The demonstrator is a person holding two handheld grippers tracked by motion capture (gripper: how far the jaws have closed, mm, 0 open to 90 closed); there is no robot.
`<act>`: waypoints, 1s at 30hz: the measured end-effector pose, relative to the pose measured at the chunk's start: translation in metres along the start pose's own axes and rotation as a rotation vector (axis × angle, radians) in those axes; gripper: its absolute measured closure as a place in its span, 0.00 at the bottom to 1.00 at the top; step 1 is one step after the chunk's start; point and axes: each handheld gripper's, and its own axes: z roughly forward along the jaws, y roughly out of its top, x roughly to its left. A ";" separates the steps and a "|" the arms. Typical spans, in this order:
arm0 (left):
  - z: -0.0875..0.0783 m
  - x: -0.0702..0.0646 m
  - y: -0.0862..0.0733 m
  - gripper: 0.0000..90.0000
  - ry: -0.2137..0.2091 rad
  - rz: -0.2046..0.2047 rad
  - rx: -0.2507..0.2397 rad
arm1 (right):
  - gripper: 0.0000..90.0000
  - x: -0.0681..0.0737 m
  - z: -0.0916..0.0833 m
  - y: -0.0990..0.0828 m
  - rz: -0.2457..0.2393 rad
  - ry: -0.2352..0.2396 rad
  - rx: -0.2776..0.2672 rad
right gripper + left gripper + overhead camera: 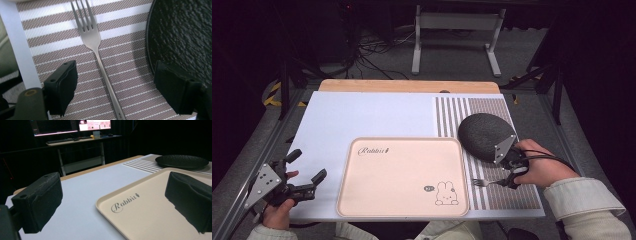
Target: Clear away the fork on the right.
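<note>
A metal fork (98, 60) lies flat on the striped placemat (504, 192), toward five o'clock on the table, tines aimed at the tray. The right gripper (113, 87) hangs right over its handle, jaws spread wide with one on each side of the stem, neither touching it as far as I can see. Just beyond, at about two o'clock from the fork, sits a dark textured plate (486, 136), its rim close to the outer jaw. The big cream tray (402, 176) with the rabbit drawing fills the middle, empty. Over at eight o'clock the left gripper (307, 172) idles above the pale blue mat (362, 115), jaws wide apart, holding nothing.

The risk, I'd judge, is the thin flat handle: closing without getting low enough could let it slip or skid, or the outer jaw could nudge the plate.
</note>
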 end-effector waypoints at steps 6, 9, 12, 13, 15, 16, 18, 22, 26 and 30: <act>0.000 0.000 0.000 0.02 0.002 -0.001 0.001 | 0.26 0.003 0.010 0.000 -0.037 0.032 0.009; 0.000 0.000 0.000 0.02 0.004 0.003 0.005 | 0.28 0.005 0.019 0.000 -0.026 0.062 0.004; 0.000 0.000 0.000 0.02 0.003 0.002 0.005 | 0.29 0.005 0.024 0.000 -0.021 0.070 0.016; 0.000 0.000 0.000 0.02 0.004 0.002 0.005 | 0.29 0.005 0.026 0.000 -0.023 0.072 0.018; 0.000 0.000 0.000 0.02 0.003 0.002 0.006 | 0.31 0.005 0.029 0.000 -0.027 0.076 0.021; 0.000 0.000 0.000 0.02 0.002 0.003 0.006 | 0.32 0.005 0.030 0.000 -0.025 0.076 0.023; 0.000 0.000 0.000 0.02 0.002 0.004 0.006 | 0.34 0.005 0.032 0.001 -0.025 0.078 0.024; 0.000 0.000 0.000 0.02 0.003 0.003 0.006 | 0.47 0.005 0.037 0.000 -0.039 0.093 0.048; 0.000 0.000 0.000 0.02 0.003 0.003 0.006 | 0.63 0.003 0.037 0.000 -0.065 0.097 0.082; 0.001 0.000 0.000 0.02 0.004 0.003 0.004 | 0.71 0.001 0.037 0.000 -0.082 0.107 0.098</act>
